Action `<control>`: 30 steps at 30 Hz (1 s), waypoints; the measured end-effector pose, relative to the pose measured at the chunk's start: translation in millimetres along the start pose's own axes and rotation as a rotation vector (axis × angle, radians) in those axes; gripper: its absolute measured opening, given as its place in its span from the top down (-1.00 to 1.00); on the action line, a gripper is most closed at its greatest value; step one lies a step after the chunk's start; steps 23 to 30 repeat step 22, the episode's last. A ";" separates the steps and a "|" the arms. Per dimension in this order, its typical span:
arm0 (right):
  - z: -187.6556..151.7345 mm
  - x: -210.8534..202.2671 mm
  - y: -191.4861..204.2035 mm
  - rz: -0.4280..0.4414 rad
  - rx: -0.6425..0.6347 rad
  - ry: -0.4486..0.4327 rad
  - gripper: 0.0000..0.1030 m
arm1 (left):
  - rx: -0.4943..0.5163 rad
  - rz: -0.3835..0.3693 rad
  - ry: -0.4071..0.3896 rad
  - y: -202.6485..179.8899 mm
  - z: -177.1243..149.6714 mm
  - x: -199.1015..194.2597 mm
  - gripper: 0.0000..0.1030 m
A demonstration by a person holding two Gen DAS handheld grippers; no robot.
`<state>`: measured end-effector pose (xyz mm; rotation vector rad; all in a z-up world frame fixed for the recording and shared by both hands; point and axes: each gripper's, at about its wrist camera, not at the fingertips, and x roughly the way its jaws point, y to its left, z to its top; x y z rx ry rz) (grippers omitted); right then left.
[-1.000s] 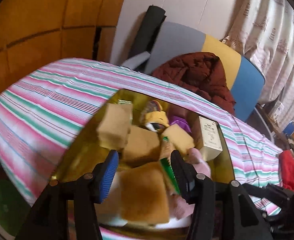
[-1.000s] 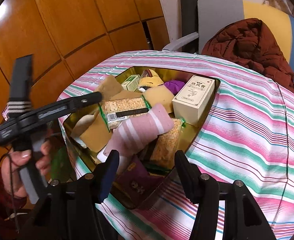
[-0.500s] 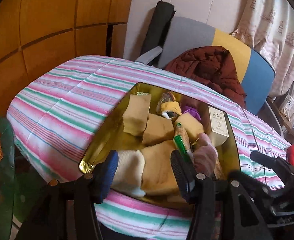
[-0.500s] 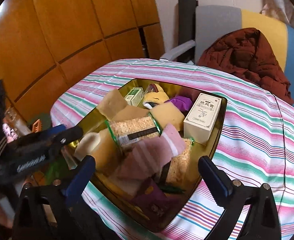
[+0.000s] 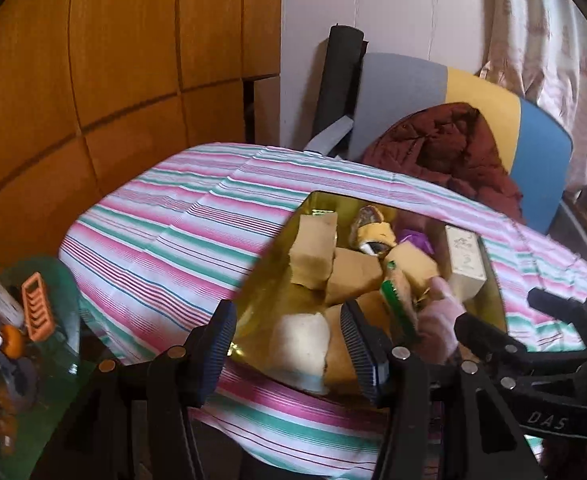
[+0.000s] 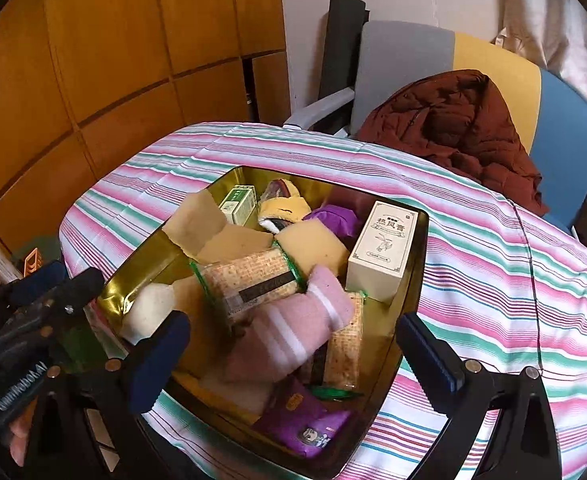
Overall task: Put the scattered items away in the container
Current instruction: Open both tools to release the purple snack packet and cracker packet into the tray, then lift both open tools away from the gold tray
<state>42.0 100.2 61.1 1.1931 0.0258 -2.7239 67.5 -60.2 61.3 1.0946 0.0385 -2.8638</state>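
Gold tin (image 6: 409,280) brims with items — both claws, left (image 5: 289,344) and right (image 6: 293,360), gape empty.

gold tin (image 6: 165,256), pink-striped sock (image 6: 293,332)

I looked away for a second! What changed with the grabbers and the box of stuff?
Both grabbers backed away from the gold tin. The right gripper opened wide, with nothing between its fingers. The left gripper pulled back, open and holding nothing. The pink sock, cracker pack and white box stayed in the tin.
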 end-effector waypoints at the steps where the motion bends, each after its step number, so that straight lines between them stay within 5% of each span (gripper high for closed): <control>1: 0.0 0.0 1.1 -0.003 -0.001 -0.001 -1.00 | 0.007 0.017 0.002 -2.1 -1.0 0.3 -0.06; 13: -1.3 4.2 2.4 -0.037 -0.001 0.008 -1.00 | -0.011 0.005 0.073 -6.2 -11.8 9.0 -0.05; 30: -2.6 6.3 3.2 -0.034 -0.007 0.011 -1.00 | -0.007 0.056 0.030 -6.1 -13.9 5.6 -0.05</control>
